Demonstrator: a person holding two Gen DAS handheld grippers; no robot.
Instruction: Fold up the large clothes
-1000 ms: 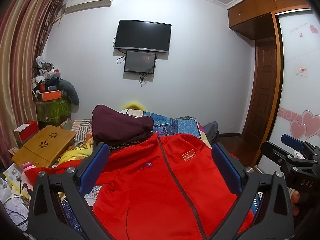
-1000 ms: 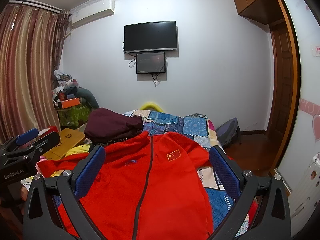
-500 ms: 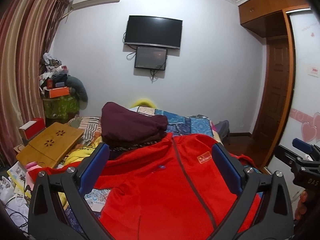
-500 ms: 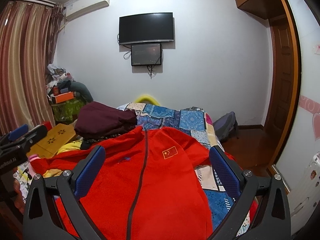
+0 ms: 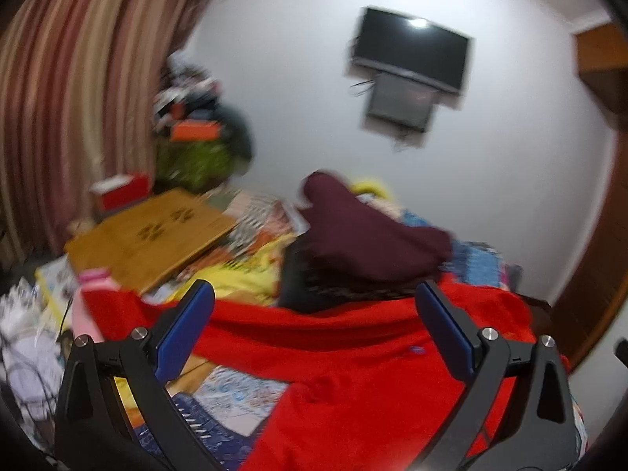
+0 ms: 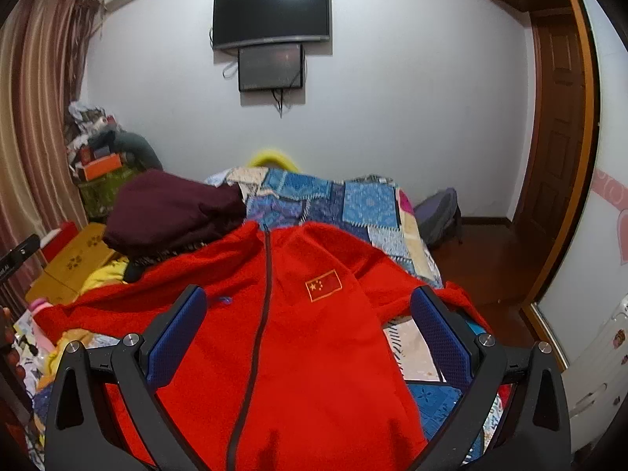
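Observation:
A large red fleece jacket [image 6: 306, 337] with a dark zip and a flag patch lies spread front-up on the bed; it also shows in the left wrist view [image 5: 353, 373]. Its left sleeve [image 5: 129, 314] stretches out to the left. My left gripper [image 5: 314, 314] is open and empty, above the jacket's left side. My right gripper [image 6: 308, 318] is open and empty, above the jacket's chest. Neither touches the cloth. The left wrist view is blurred by motion.
A folded maroon garment [image 6: 172, 208] sits on the bed beyond the jacket's left shoulder. A patchwork quilt [image 6: 353, 200] covers the bed. A wooden lap table [image 5: 157, 235] and clutter lie at the left. A backpack [image 6: 439, 212] and wooden door [image 6: 557, 129] are to the right.
My left gripper has swung left and tilted, now facing the jacket's left sleeve and the lap table. My right gripper has moved slightly forward and lower over the jacket.

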